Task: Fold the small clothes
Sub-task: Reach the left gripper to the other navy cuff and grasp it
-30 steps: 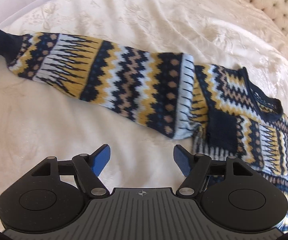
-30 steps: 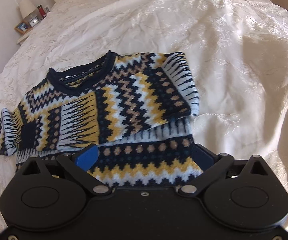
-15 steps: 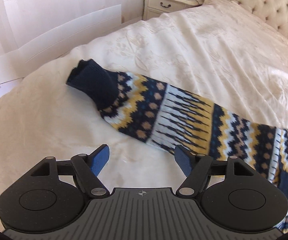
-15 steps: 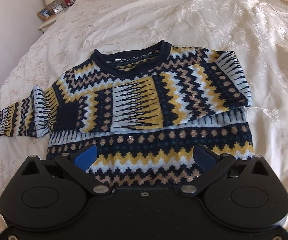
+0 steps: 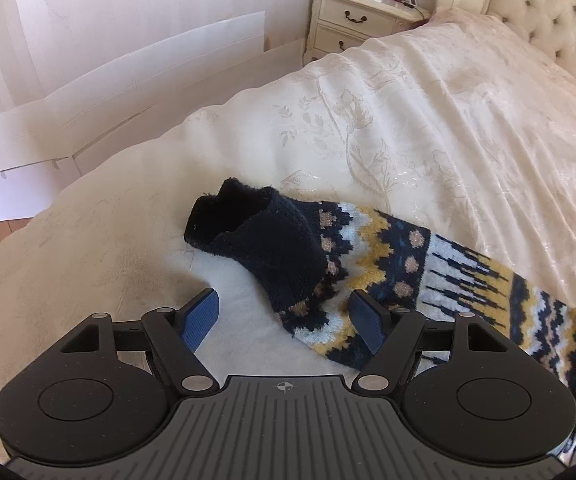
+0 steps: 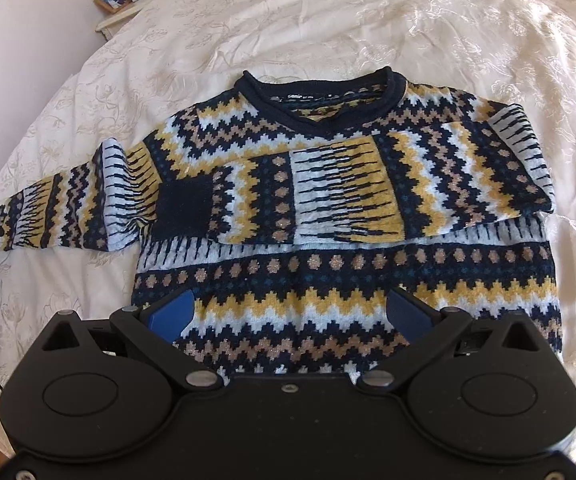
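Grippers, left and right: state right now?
Left gripper: open, holding nothing, fingers either side of the sweater sleeve cuff.
Right gripper: open, holding nothing, above the sweater hem.

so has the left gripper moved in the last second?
Yes. The left gripper has travelled along the sleeve toward its navy cuff: a second ago it faced the sleeve's shoulder end, and now its open fingers flank the cuff.

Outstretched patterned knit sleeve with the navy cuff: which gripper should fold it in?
Left. The left gripper is open with the navy cuff right ahead of its jaws. The right gripper is open over the sweater hem, away from that sleeve.
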`<state>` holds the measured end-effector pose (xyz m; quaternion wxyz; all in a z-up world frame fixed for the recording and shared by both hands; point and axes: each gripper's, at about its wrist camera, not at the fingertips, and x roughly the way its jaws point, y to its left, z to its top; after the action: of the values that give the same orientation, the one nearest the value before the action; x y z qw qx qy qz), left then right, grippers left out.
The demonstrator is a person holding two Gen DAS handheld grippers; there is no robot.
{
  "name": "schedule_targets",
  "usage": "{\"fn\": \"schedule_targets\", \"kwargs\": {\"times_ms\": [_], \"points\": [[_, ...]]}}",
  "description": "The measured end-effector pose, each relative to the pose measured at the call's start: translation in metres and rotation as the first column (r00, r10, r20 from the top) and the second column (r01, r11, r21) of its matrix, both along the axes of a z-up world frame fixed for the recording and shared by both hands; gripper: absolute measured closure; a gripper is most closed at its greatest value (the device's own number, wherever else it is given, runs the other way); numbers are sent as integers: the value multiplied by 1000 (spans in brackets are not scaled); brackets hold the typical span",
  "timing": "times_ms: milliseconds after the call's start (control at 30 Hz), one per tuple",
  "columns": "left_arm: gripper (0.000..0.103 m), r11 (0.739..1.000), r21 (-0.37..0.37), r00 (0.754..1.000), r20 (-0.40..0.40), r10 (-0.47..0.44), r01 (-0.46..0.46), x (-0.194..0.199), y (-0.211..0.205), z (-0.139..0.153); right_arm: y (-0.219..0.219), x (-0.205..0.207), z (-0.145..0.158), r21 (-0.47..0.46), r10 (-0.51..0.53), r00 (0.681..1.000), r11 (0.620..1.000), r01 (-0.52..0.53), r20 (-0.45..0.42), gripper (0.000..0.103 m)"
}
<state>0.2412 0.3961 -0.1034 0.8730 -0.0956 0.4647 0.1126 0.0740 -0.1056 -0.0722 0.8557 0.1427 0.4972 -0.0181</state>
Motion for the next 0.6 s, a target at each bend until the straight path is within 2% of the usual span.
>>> {"fn": "schedule_targets", "kwargs": {"times_ms": [167,433,467,500,567,600], "points": [[33,999,-34,1000,-1,-29,29,14,3,-7,9,7,1,-2,18,1000,1000,-18,-12,1],[35,995,-101,998,56,31,-25,17,12,-3,17,11,3,-5,38,999,999,-38,-16,1],[42,995,-93,998,55,38,-33,16,12,-2,17,11,3,-5,39,999,999,-39,-17,1],[55,996,-74,998,48,46,-42,15,11,-2,17,11,3,-4,41,999,999,-41,-19,1],[68,999,-16,998,25,50,-50,16,8,0,18,11,2,2,45,999,999,-45,-22,1],[78,999,5,999,32,40,-40,15,7,2,18,10,1,4,47,999,999,-47,-23,1]]}}
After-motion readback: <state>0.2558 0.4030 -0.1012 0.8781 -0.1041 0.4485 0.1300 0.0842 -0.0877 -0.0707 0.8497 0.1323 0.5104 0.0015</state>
